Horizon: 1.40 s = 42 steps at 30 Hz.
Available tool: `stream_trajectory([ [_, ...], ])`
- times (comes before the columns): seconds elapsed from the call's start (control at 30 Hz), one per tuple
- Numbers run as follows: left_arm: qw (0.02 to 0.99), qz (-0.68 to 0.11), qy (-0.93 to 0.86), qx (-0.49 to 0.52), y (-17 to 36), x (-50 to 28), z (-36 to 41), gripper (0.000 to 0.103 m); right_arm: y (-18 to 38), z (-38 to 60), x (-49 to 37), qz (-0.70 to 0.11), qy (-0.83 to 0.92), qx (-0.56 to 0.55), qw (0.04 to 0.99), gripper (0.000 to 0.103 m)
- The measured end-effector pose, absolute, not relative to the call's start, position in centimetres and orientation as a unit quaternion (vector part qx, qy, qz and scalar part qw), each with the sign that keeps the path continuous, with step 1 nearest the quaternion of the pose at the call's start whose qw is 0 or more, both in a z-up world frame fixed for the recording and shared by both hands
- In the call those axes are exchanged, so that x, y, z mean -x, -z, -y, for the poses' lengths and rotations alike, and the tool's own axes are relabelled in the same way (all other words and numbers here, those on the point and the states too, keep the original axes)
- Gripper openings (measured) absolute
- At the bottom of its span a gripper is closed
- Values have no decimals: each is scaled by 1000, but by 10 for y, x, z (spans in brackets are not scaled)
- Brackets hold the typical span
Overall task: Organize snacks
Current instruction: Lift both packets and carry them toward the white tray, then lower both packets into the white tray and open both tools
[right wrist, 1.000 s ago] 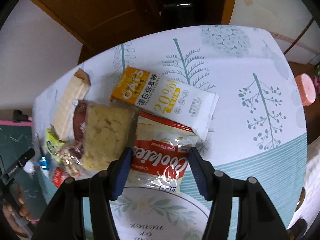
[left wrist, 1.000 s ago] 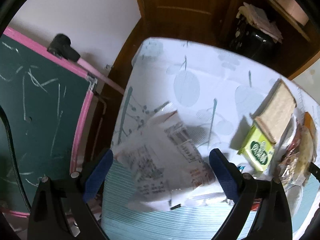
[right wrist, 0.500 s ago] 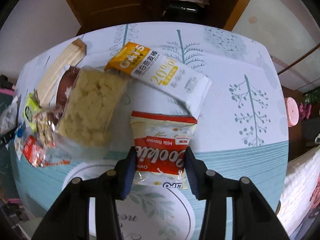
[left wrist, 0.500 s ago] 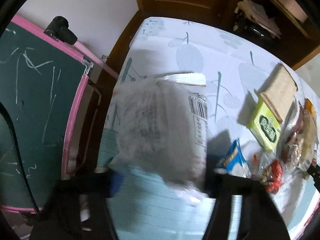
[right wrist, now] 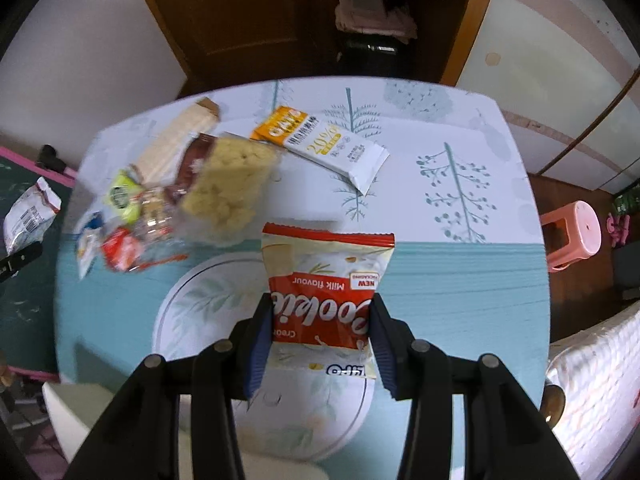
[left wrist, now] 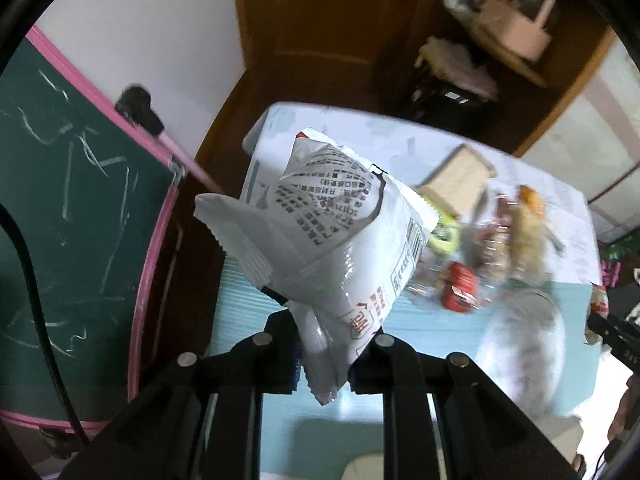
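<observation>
So both grippers were loaded up at this point. The left gripper (left wrist: 334,354) was clamped tight on the bottom corner of a crumpled white snack bag (left wrist: 340,232), back side facing the camera with all the small printed text and a barcode. The bag stuck up and fanned out above the fingers, held clear of the table (left wrist: 256,308), with only that lower pinch of wrapper squeezed between the blue pads. You could also spot that same bag at the far left edge of the right wrist view.

The right gripper (right wrist: 320,336) was gripping a red and cream cookie pack (right wrist: 326,292) by its two side edges, one pad on each side. The pack sat flat between the fingers, upper end poking out past the fingertips, lower end tucked back toward the camera. It hung over a round plate (right wrist: 180,312) with a leaf pattern.

On the table behind it were the rest of the snacks: an oats bar packet (right wrist: 320,146), a pale puffed rice cake pack (right wrist: 230,184), a long wafer pack (right wrist: 180,138), a small green packet (right wrist: 122,198) and a little red wrapper (right wrist: 122,250), all bunched toward the left. A pink stool (right wrist: 576,232) stood off to the right.
</observation>
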<state>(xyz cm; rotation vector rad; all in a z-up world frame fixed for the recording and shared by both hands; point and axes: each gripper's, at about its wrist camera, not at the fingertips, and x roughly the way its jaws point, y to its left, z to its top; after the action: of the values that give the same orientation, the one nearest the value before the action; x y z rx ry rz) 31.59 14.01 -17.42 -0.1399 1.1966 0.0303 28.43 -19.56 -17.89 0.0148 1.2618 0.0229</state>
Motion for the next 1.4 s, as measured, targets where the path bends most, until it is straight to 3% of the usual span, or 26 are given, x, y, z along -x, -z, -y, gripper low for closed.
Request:
stream_trajectory([
  [0.3, 880, -466, 77, 50, 68, -202, -105, 15, 102, 186, -221, -517, -67, -11, 853, 45],
  [0.57, 903, -408, 125, 54, 21, -107, -78, 15, 44, 167, -129, -440, -110, -27, 891, 45],
  [0.97, 905, -401, 129, 56, 47, -33, -48, 15, 32, 150, -50, -370, -100, -27, 923, 46],
  [1.4, 869, -479, 121, -12, 116, -6, -14, 16, 108, 135, -35, -441, -69, 16, 895, 46],
])
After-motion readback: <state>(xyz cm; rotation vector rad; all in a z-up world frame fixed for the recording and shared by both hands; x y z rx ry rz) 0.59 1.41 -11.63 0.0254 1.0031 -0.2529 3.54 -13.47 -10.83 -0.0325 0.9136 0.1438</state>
